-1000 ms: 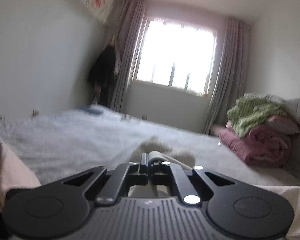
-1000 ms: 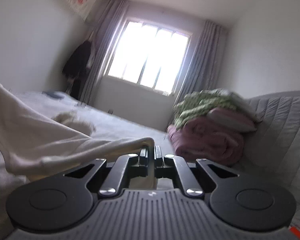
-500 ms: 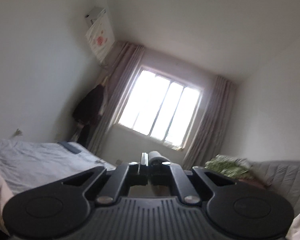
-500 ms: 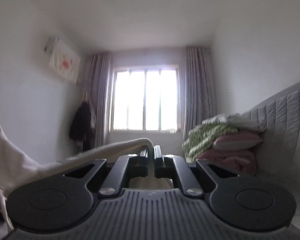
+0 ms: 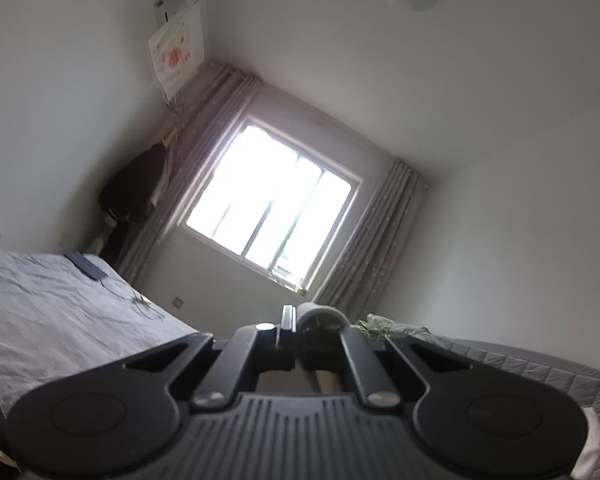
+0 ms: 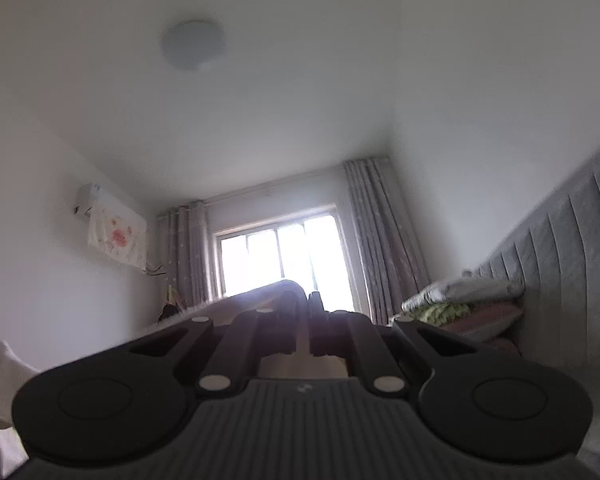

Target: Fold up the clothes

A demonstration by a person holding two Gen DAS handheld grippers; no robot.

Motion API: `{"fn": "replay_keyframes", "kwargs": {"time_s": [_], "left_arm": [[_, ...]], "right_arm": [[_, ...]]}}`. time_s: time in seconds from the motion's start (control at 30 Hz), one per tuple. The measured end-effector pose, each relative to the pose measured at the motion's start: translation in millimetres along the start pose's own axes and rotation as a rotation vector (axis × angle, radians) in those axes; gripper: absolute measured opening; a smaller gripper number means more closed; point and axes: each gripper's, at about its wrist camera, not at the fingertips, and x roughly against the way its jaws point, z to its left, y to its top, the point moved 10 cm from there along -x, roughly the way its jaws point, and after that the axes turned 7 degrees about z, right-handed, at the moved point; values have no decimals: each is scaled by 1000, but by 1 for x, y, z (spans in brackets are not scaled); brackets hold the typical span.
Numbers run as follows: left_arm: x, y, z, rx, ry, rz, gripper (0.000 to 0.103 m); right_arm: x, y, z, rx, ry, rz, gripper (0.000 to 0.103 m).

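A cream garment is held up between both grippers. In the left wrist view my left gripper is shut, with a rolled edge of the cream garment pinched at its tips; more of the cloth shows at the lower right. In the right wrist view my right gripper is shut on the same garment. From those tips the cloth stretches taut to the left and hangs as a pale fold at the frame's left edge. Both grippers point steeply upward, so most of the garment is hidden below them.
A bed with a grey sheet lies below left, with a dark flat item on it. Folded blankets are stacked by the grey padded headboard. A dark coat hangs beside the curtained window.
Both grippers have risen and tilted upward, lifting the garment off the bed. The views swung from the bed surface to the ceiling. Both stayed shut on the cloth.
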Motion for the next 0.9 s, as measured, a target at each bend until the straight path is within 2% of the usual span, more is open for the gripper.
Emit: {"fn": "replay_keyframes", "kwargs": {"time_s": [0.1,0.17,0.23,0.27,0.33,0.4,0.47,0.5,0.57,0.6,0.63,0.7,0.77,0.8,0.83,0.87,0.9], "left_arm": [[-32,-28,14,28,32,103,2],[-66,-50,36,14,109,178,2],[-110,-77,59,-49,211,255,2],[-136,-96,69,-64,221,321,2],[-187,-136,90,-83,222,466,3],[-229,-188,114,-84,234,625,3],[-253,-227,137,-97,287,711,4],[-259,-239,147,-102,310,729,5],[-260,-248,156,-75,312,722,18],[-261,-248,159,-57,295,714,30],[-261,-244,159,-58,288,717,35],[-263,-238,152,-128,286,710,36],[-256,-230,143,-194,254,684,43],[-253,-231,139,-221,221,692,46],[-249,-232,134,-247,185,702,47],[-246,-235,134,-269,172,713,47],[-244,-238,135,-291,164,723,47]], "right_arm": [[-26,-28,-15,-13,-41,76,6],[-42,-47,-25,-22,-68,126,6],[-59,-66,-35,-30,-96,176,6],[-67,-76,-40,-35,-110,201,6],[-110,-119,-67,0,-195,317,6],[-150,-178,-83,51,-209,494,6],[-163,-224,-86,58,-187,610,6],[-162,-240,-85,64,-180,644,6],[-157,-268,-79,82,-144,712,10],[-153,-280,-73,95,-111,749,12],[-151,-290,-68,122,-88,789,12],[-148,-304,-61,146,-30,863,15],[-145,-314,-54,133,46,935,25],[-141,-322,-46,146,104,975,40],[-136,-330,-37,162,165,1014,47],[-131,-338,-28,177,225,1053,47],[-120,-344,-14,258,284,1071,47]]}}
